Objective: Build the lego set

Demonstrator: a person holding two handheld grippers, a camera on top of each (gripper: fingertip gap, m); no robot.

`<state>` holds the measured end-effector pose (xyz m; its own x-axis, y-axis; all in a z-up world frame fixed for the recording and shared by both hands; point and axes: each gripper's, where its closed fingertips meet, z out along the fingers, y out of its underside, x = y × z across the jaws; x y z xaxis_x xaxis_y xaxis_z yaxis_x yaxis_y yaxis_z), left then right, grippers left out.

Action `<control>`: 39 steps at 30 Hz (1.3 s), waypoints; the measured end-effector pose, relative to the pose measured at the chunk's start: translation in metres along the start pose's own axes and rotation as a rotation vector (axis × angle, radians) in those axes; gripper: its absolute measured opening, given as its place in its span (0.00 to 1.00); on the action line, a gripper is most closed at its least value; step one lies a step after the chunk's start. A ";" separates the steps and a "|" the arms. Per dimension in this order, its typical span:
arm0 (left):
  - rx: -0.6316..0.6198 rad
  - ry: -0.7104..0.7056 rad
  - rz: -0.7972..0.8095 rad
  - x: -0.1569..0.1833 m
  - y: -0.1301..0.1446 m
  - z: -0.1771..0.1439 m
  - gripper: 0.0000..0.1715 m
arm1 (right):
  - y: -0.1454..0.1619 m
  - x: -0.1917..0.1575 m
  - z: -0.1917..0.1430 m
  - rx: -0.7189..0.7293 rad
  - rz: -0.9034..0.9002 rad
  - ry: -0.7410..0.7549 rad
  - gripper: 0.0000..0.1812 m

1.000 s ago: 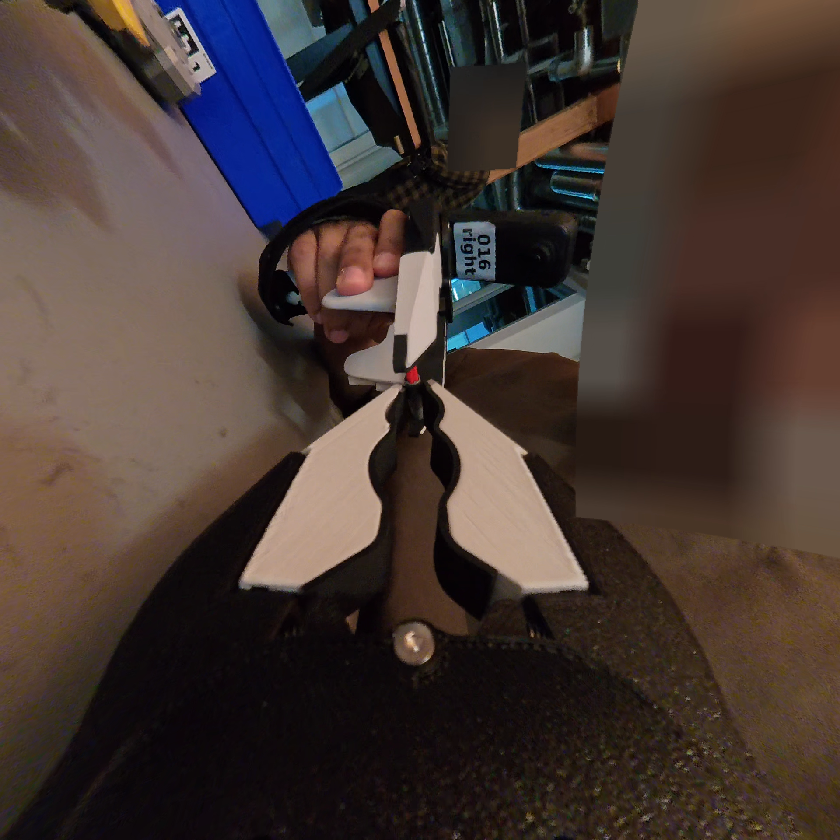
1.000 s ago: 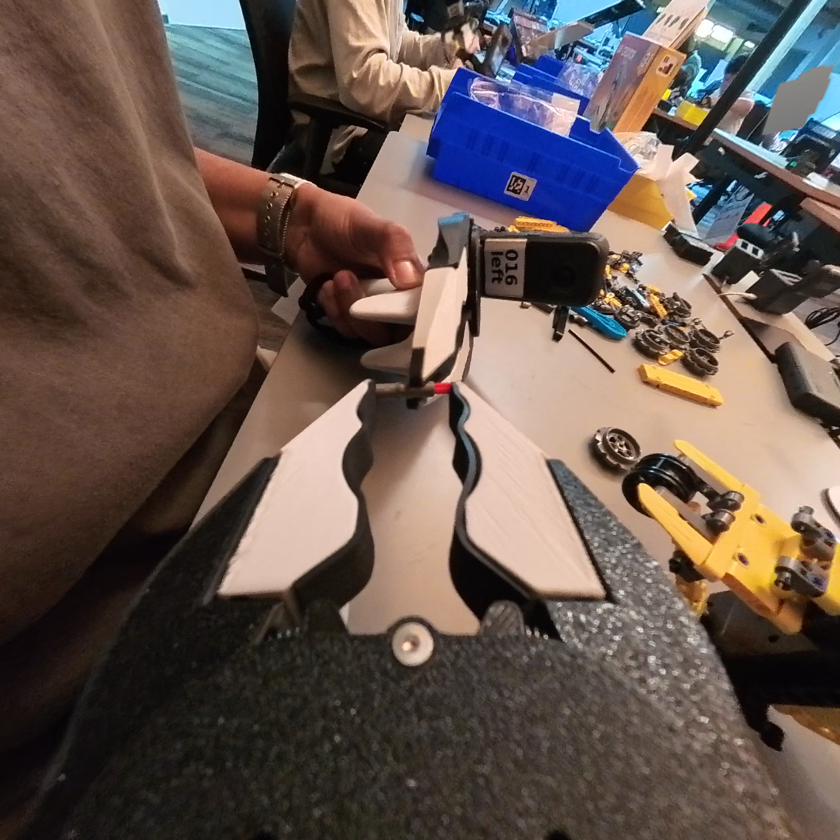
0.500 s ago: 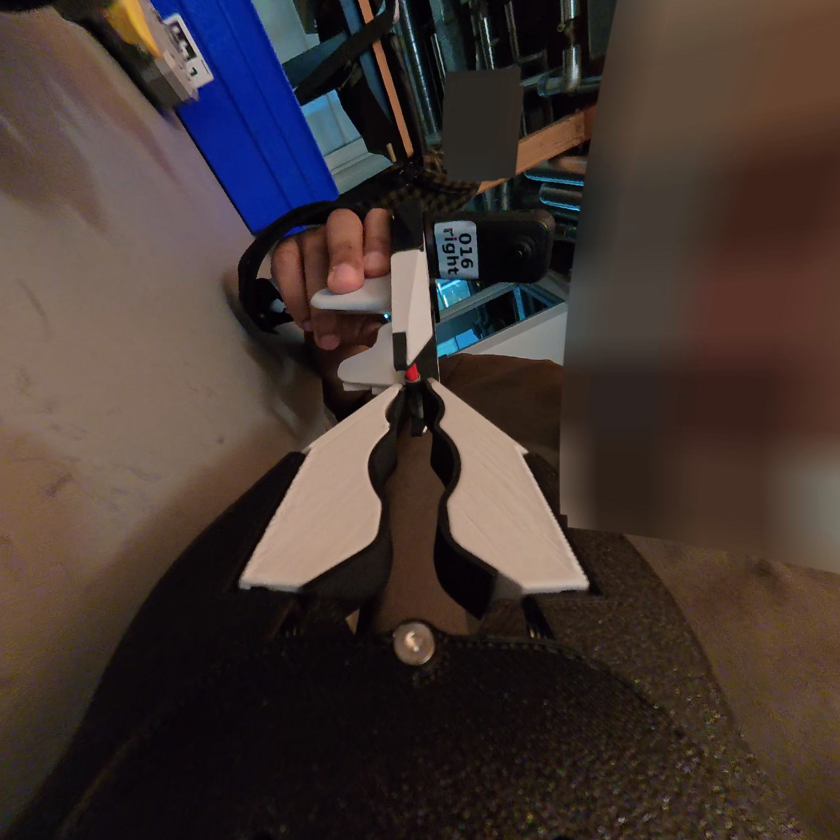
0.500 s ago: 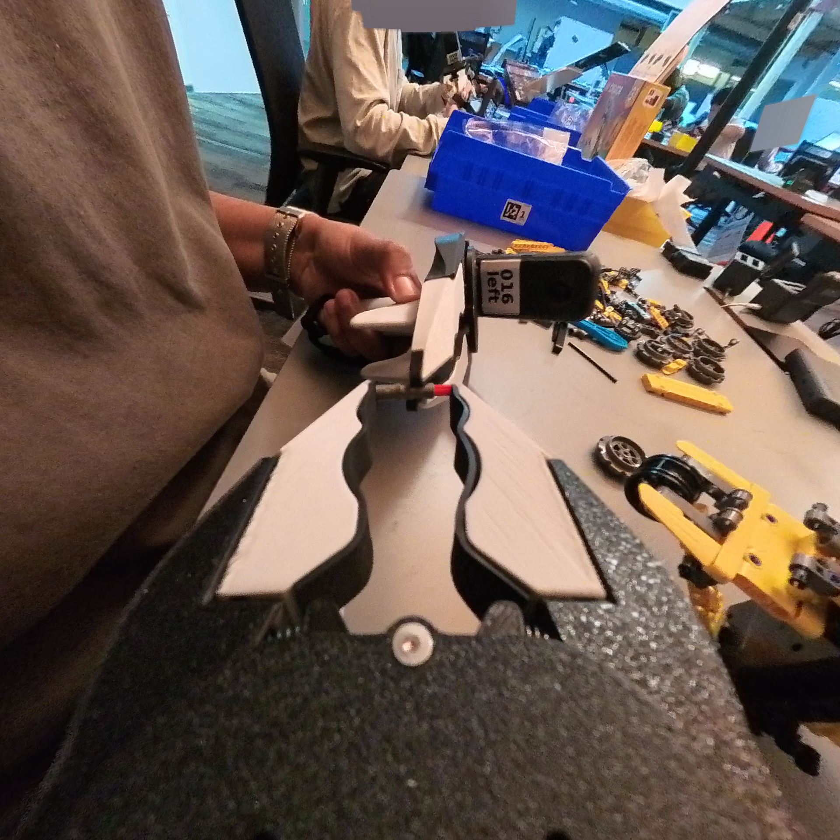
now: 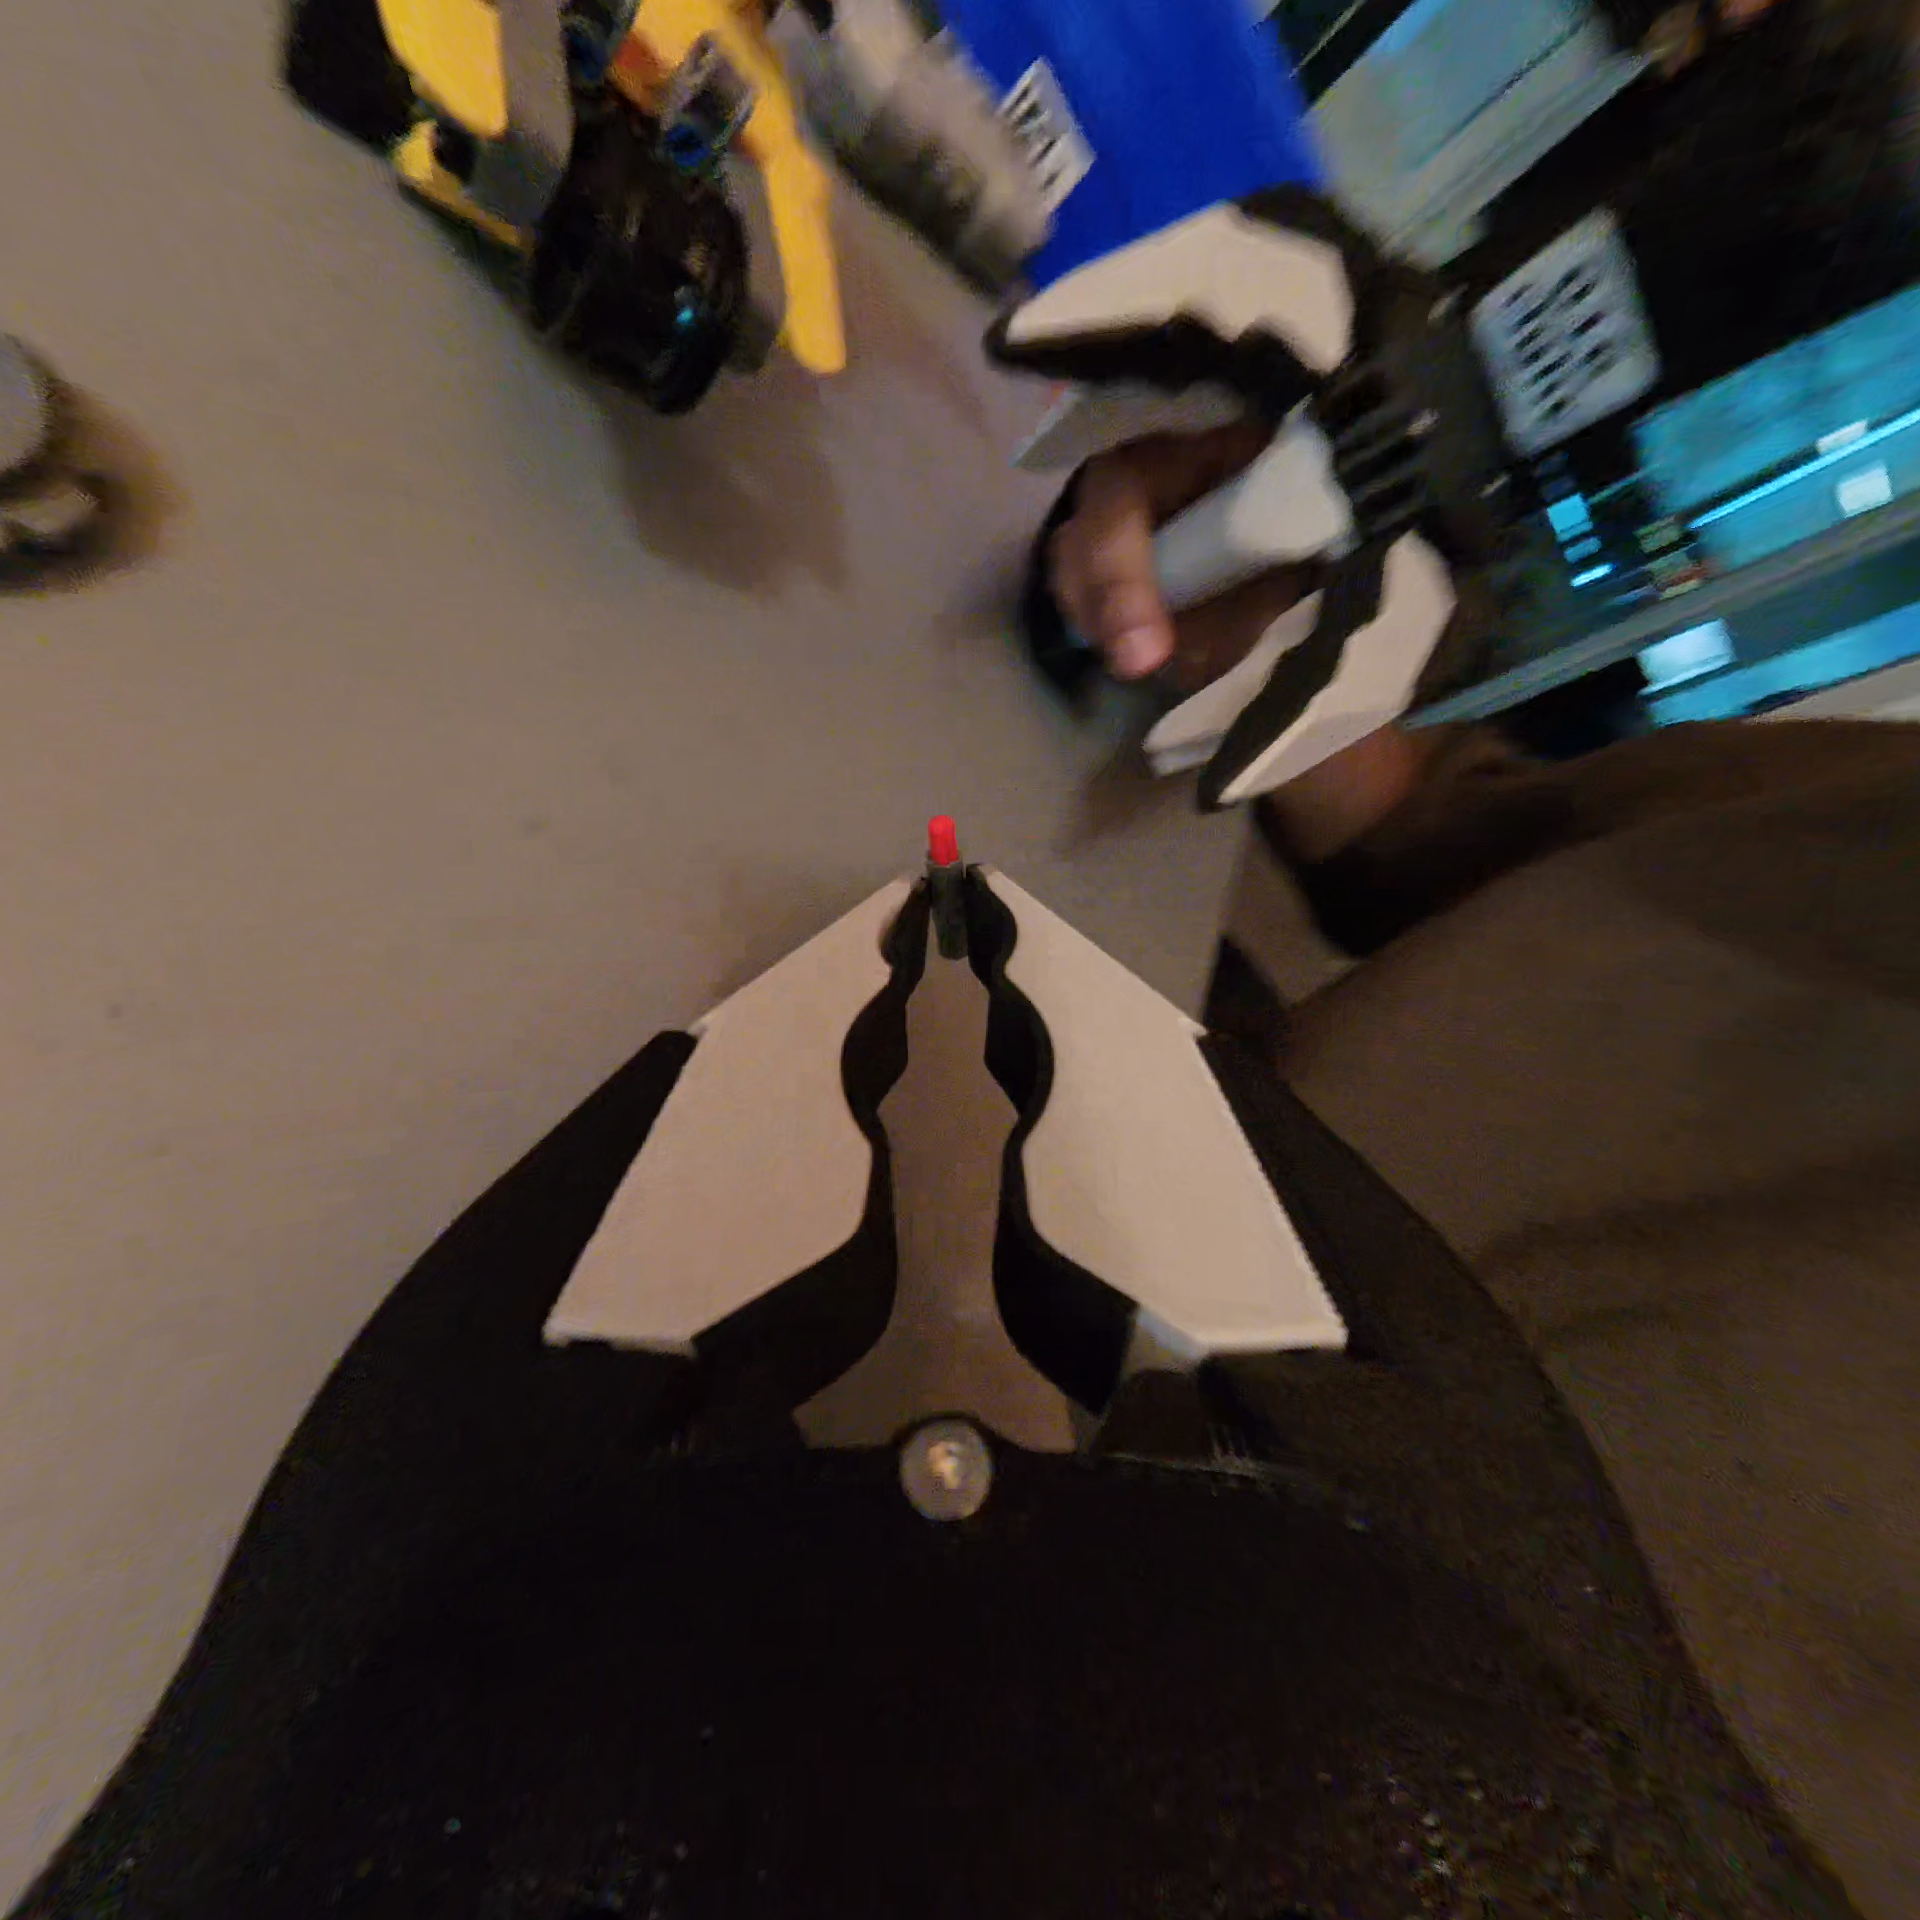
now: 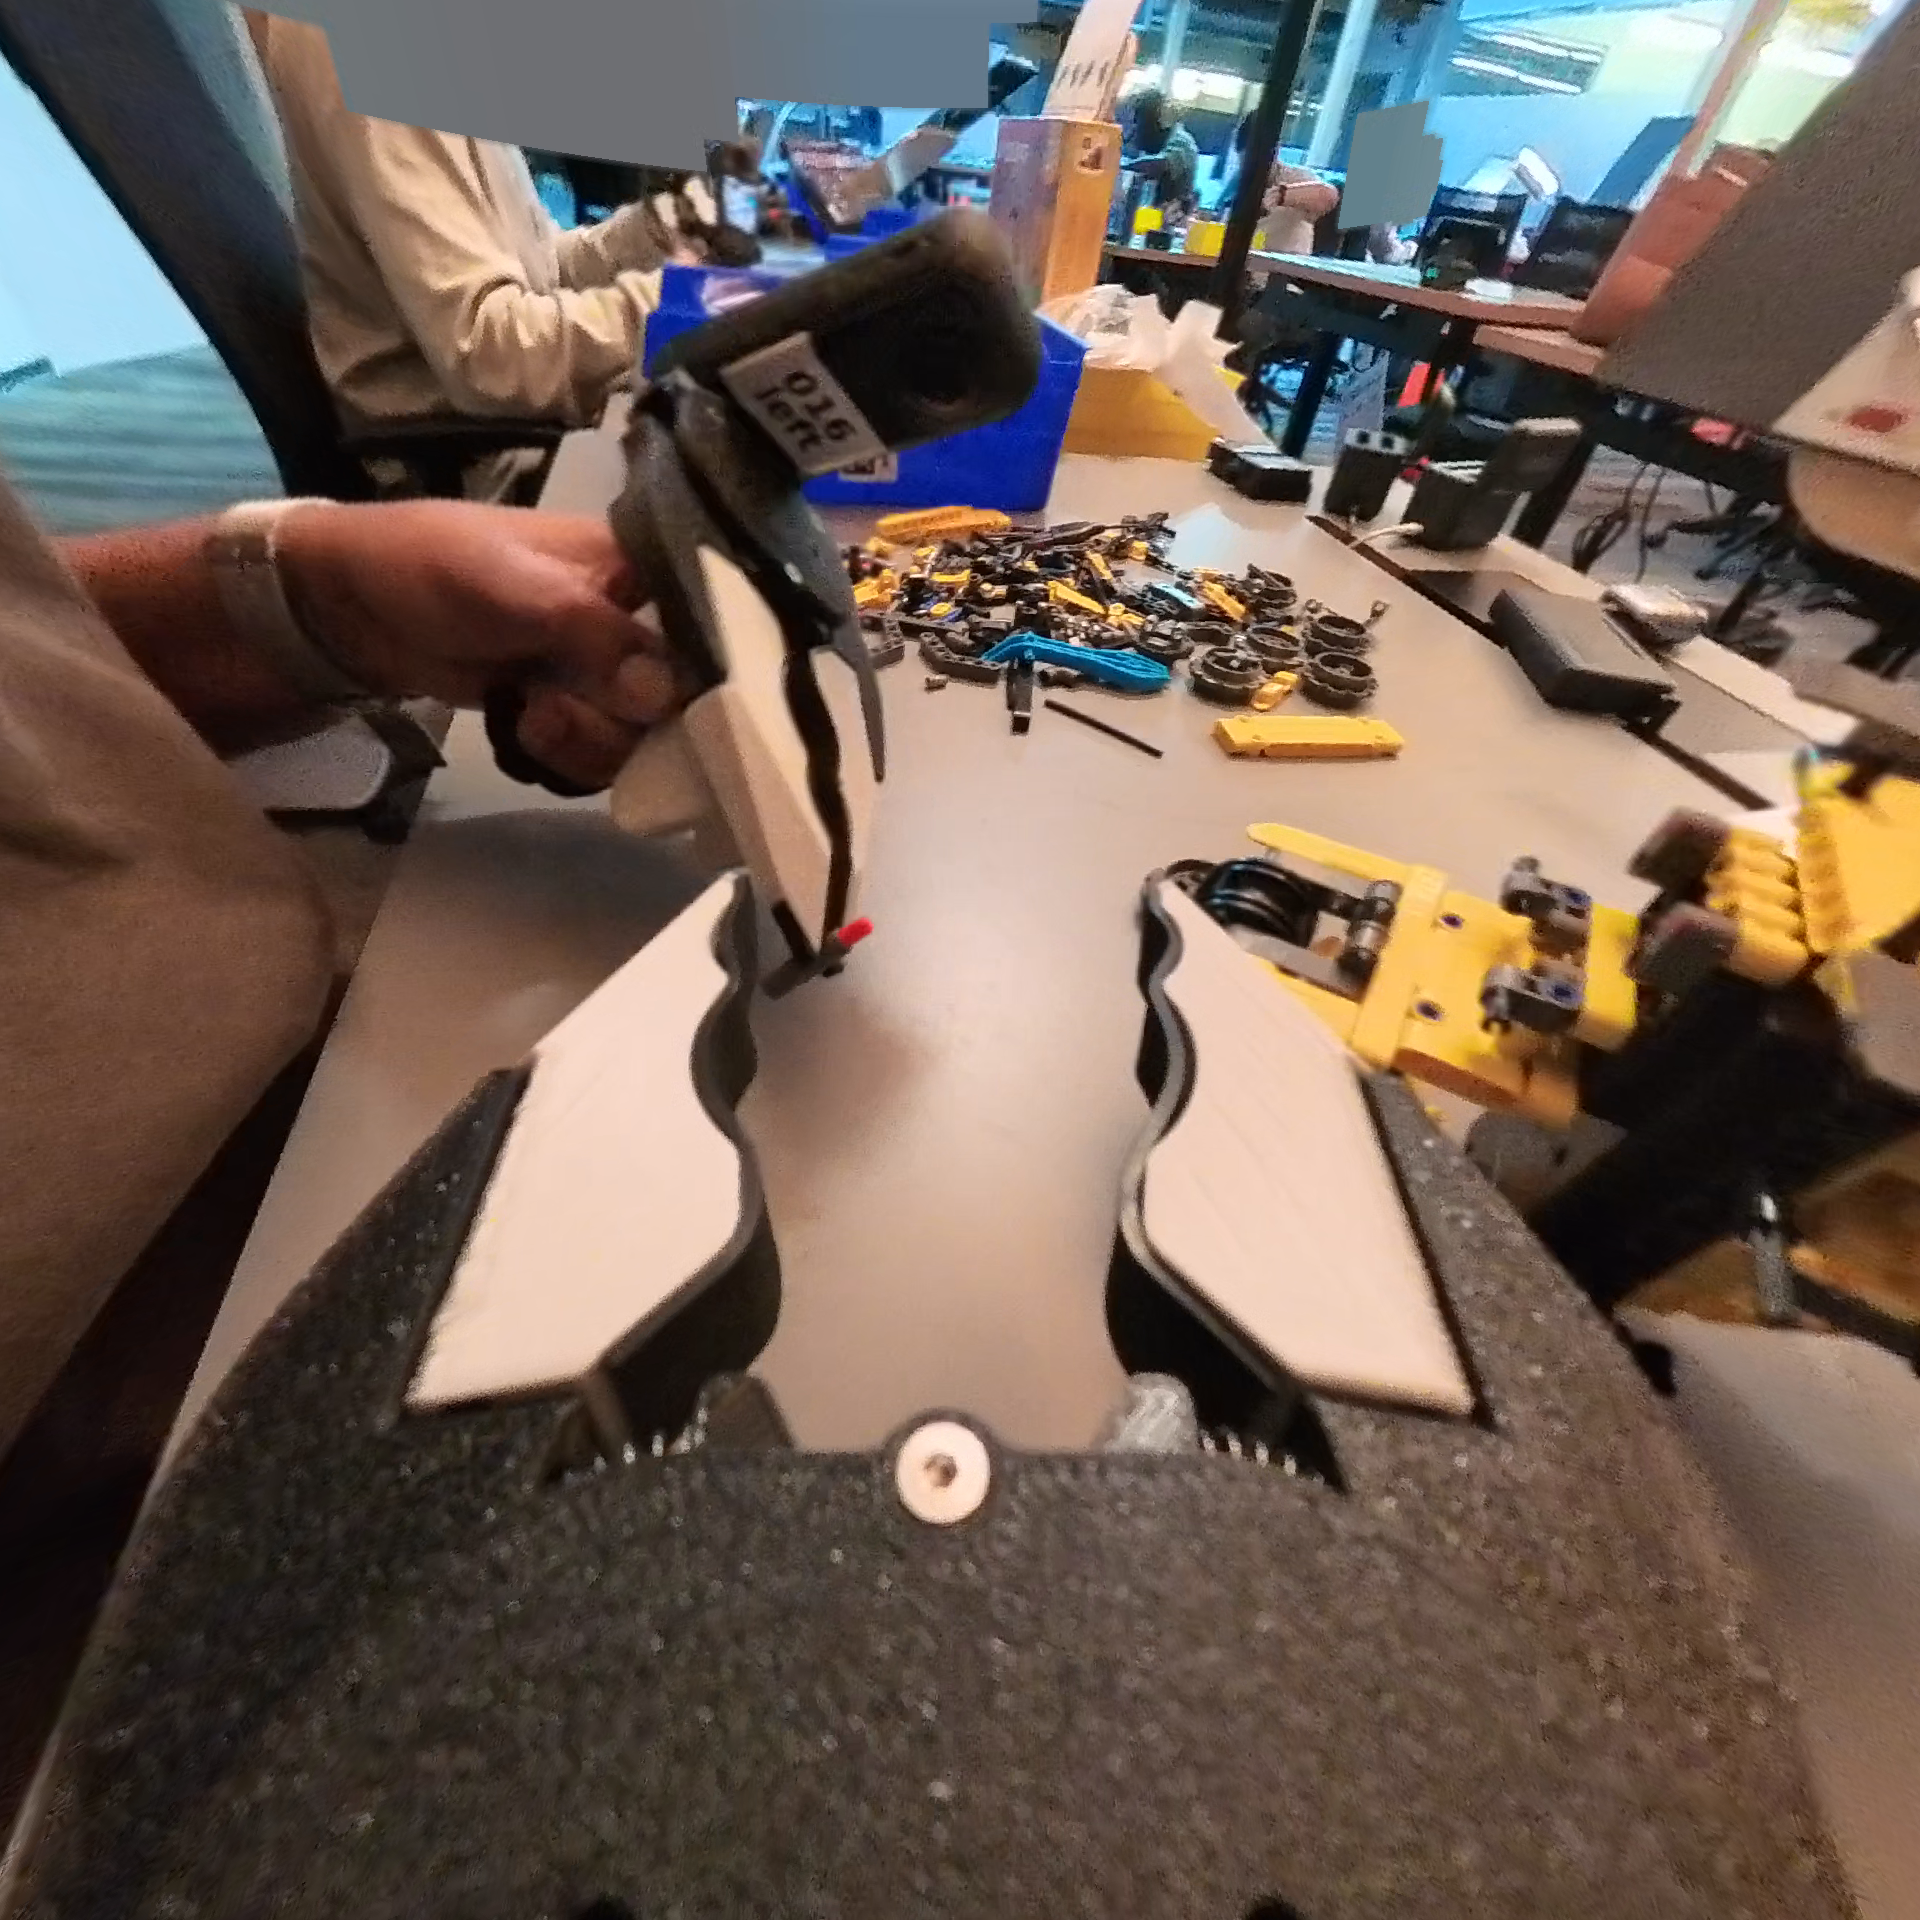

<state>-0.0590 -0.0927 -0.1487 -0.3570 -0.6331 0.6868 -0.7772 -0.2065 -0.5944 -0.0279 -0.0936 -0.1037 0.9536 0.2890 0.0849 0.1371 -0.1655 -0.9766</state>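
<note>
A grey worktable (image 6: 987, 1091) is filling the foreground of the right wrist view, with a dark office chair (image 6: 177, 239) standing at its near left edge. Further brown-topped desks (image 6: 1382, 296) on black legs are running across the room behind it. Bright, even light is coming from the rear (possibly from windows, though the far wall is blurred). Pale flooring (image 6: 114, 436) is showing at the left.

left wrist view: close, tilted down at grey table (image 5: 364, 779)
right wrist view: low, facing along table
shared: yellow model (image 6: 1475, 966), both grippers
</note>
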 end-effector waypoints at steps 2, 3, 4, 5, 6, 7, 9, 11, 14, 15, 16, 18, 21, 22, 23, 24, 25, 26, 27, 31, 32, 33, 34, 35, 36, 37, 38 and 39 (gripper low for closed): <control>-0.052 -0.105 0.043 -0.011 0.006 -0.001 0.01 | 0.000 0.006 -0.001 0.004 0.042 0.013 0.41; -0.077 -0.155 0.067 -0.016 0.009 -0.002 0.00 | 0.000 0.008 -0.001 0.001 0.056 0.017 0.41; -0.104 -0.204 0.095 -0.021 0.012 -0.002 0.00 | 0.001 0.009 -0.001 -0.004 0.065 0.018 0.41; -0.131 -0.250 0.123 -0.026 0.014 -0.003 0.01 | 0.002 0.009 0.000 -0.011 0.068 0.019 0.40; -0.152 -0.287 0.154 -0.029 0.016 -0.002 0.01 | 0.004 0.009 0.001 -0.020 0.068 0.021 0.40; -0.165 -0.308 0.184 -0.030 0.016 0.000 0.01 | 0.005 0.010 0.002 -0.029 0.066 0.025 0.40; -0.181 -0.318 0.220 -0.030 0.016 0.006 0.01 | 0.007 0.010 0.002 -0.041 0.064 0.033 0.40; -0.196 -0.309 0.239 -0.031 0.016 0.013 0.01 | 0.007 0.011 0.002 -0.040 0.066 0.033 0.40; -0.191 -0.295 0.242 -0.032 0.014 0.019 0.01 | 0.007 0.011 0.001 -0.035 0.074 0.031 0.39; -0.188 -0.289 0.240 -0.033 0.014 0.020 0.01 | 0.007 0.011 0.001 -0.037 0.078 0.028 0.39; -0.188 -0.285 0.238 -0.033 0.014 0.022 0.01 | 0.008 0.011 0.001 -0.041 0.082 0.028 0.38; -0.177 -0.283 0.240 -0.034 0.013 0.023 0.01 | 0.009 0.012 0.001 -0.046 0.089 0.031 0.38; -0.156 -0.282 0.243 -0.034 0.012 0.024 0.01 | 0.009 0.013 0.001 -0.046 0.097 0.031 0.38; -0.150 -0.280 0.246 -0.034 0.012 0.024 0.01 | 0.009 0.014 0.001 -0.044 0.100 0.030 0.38; -0.145 -0.277 0.248 -0.034 0.011 0.025 0.01 | 0.008 0.014 0.001 -0.042 0.103 0.030 0.38; -0.140 -0.275 0.248 -0.034 0.011 0.025 0.01 | 0.008 0.014 0.000 -0.041 0.105 0.030 0.37; -0.137 -0.271 0.247 -0.034 0.011 0.025 0.01 | 0.008 0.015 0.000 -0.041 0.109 0.030 0.37; -0.134 -0.268 0.246 -0.034 0.010 0.025 0.01 | 0.008 0.015 0.000 -0.040 0.112 0.030 0.37; -0.131 -0.267 0.246 -0.034 0.010 0.025 0.01 | 0.008 0.016 0.000 -0.039 0.116 0.029 0.37; -0.107 -0.261 0.262 -0.031 0.009 0.024 0.08 | 0.008 0.018 0.000 -0.037 0.135 0.027 0.37; -0.097 -0.254 0.264 -0.030 0.007 0.023 0.09 | 0.008 0.019 0.000 -0.035 0.142 0.026 0.37; -0.085 -0.250 0.264 -0.029 0.006 0.022 0.10 | 0.008 0.020 -0.001 -0.032 0.152 0.026 0.37; -0.076 -0.246 0.262 -0.028 0.005 0.022 0.11 | 0.007 0.021 -0.001 -0.026 0.163 0.025 0.37; -0.072 -0.243 0.262 -0.028 0.005 0.020 0.12 | 0.007 0.022 -0.002 -0.019 0.175 0.024 0.37; -0.072 -0.243 0.266 -0.027 0.005 0.019 0.13 | 0.006 0.023 -0.003 -0.012 0.187 0.023 0.37; -0.075 -0.249 0.278 -0.027 0.005 0.017 0.13 | 0.006 0.025 -0.004 -0.006 0.199 0.025 0.37; -0.078 -0.263 0.300 -0.028 0.006 0.015 0.14 | 0.006 0.027 -0.005 -0.003 0.209 0.028 0.37; -0.077 -0.292 0.325 -0.030 0.006 0.012 0.15 | 0.006 0.029 -0.006 -0.002 0.219 0.034 0.36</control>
<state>-0.0468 -0.0837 -0.1779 -0.4365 -0.8426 0.3153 -0.6890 0.0877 -0.7195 0.0022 -0.0916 -0.1057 0.9691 0.2137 -0.1229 -0.0740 -0.2231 -0.9720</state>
